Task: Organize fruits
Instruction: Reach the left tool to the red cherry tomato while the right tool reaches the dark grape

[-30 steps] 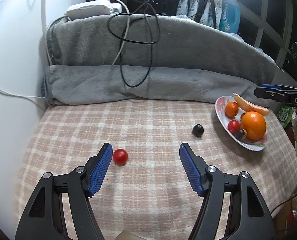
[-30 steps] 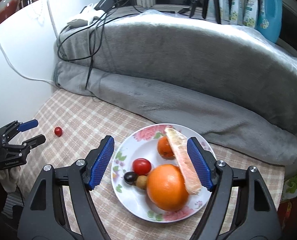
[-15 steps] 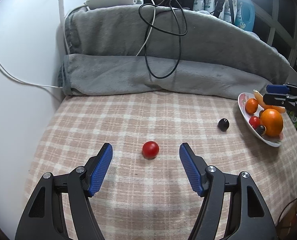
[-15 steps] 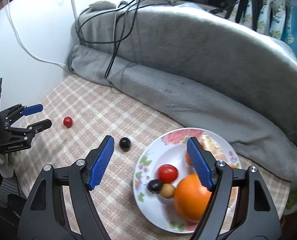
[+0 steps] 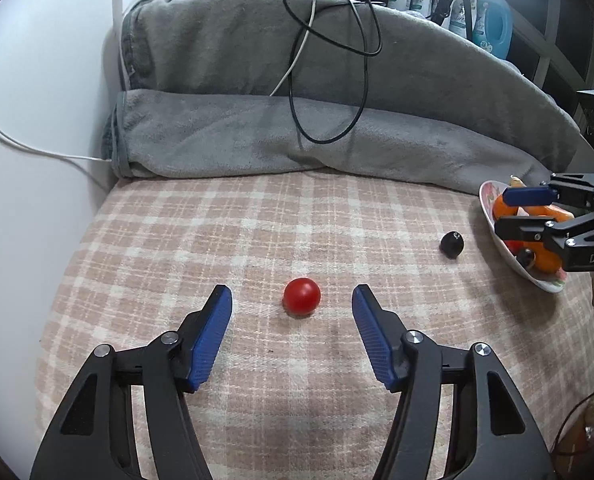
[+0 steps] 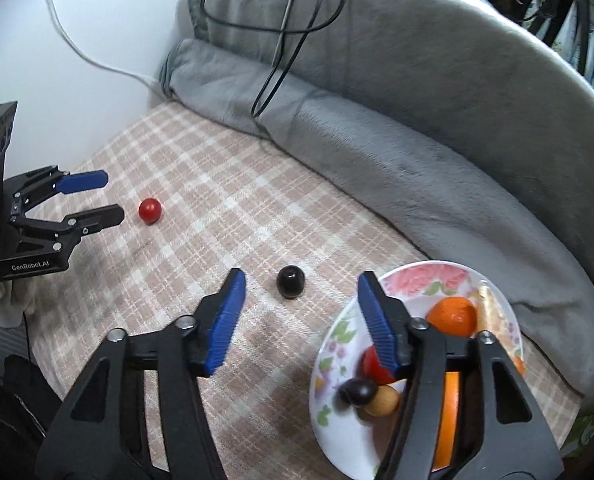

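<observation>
A small red tomato [image 5: 302,296] lies on the checked cloth, just beyond and between the tips of my open, empty left gripper [image 5: 292,300]; it also shows in the right wrist view [image 6: 150,210]. A dark round fruit [image 6: 291,281] lies ahead of my open, empty right gripper [image 6: 301,288], and shows in the left wrist view [image 5: 452,244]. A floral plate [image 6: 413,276] at the right holds oranges, a red tomato, a dark fruit, a tan fruit and a long pale orange piece.
A grey blanket [image 5: 297,136] is piled along the back with black and white cables [image 5: 329,80] draped over it. A white wall [image 5: 37,120] stands at the left. The other gripper shows in each view [image 5: 537,212] [image 6: 97,196].
My left gripper has come in line with the red tomato, which now sits centred between its tips. My right gripper has swung left off the plate to face the dark fruit.
</observation>
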Motion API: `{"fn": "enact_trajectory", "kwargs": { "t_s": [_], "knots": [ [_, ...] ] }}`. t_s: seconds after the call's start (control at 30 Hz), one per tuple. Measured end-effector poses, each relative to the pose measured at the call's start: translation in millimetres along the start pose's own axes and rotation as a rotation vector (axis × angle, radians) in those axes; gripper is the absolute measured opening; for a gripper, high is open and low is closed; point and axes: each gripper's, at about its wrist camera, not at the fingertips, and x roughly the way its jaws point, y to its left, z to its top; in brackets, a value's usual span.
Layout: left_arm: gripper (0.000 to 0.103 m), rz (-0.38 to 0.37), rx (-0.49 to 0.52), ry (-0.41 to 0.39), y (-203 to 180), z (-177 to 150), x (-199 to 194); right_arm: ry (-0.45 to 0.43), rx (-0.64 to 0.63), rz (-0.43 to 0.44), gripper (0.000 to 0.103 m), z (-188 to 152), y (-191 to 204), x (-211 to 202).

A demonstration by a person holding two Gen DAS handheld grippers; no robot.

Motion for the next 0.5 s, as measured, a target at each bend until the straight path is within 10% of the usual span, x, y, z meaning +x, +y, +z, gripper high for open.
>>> {"fn": "enact_trajectory", "kwargs": {
  "t_s": [0.5],
  "knots": [
    [0.054,-0.040,-0.015,0.049,2.3,0.0,23.0,0.082,-0.064,0.025,0.040,8.0,11.9,36.4]
  ]
}}
